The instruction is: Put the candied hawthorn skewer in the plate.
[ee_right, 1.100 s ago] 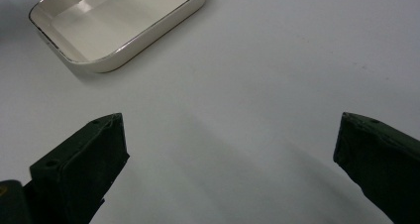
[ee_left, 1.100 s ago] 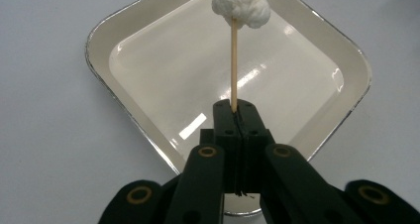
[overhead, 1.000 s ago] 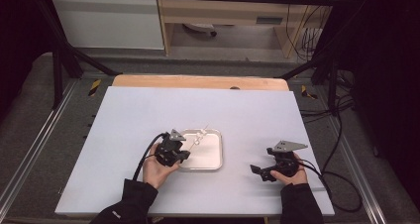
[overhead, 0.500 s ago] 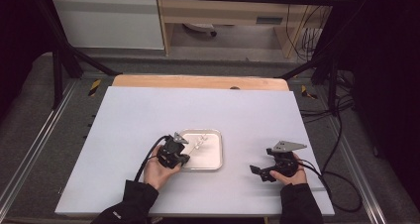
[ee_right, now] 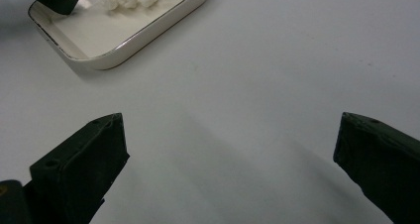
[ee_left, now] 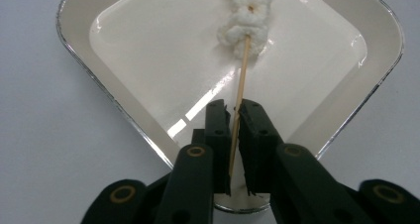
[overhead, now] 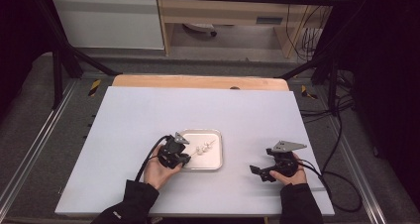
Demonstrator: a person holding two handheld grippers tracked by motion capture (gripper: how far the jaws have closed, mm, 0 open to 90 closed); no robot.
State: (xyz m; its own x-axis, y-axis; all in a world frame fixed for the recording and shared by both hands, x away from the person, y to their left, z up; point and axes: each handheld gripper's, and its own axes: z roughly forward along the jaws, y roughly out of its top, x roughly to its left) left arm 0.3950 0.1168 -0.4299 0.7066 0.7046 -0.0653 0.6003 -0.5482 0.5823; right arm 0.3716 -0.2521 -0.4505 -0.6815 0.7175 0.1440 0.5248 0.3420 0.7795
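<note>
Skewer lying flat in the tray, white lumps threaded on the far part, bare stick pointing back toward the near corner. Tray on the table, in front of the left hand.

Left gripper astride the bare end, jaws only just apart and lately opening, the stick between them with a sliver of gap at the pads: let go rather than clamped, by the look of it.

Looks like the setting-down step. To finish it well: open a little wider first, so neither pad drags the stick. Then draw straight back along the line of the stick and up, not sideways, to avoid rolling the lumps or tipping the light tray by its rim. Keep clear of the near corner on the way out.

Right gripper low over bare table, well apart from the tray, jaws wide with nothing between. Leave it parked there.
</note>
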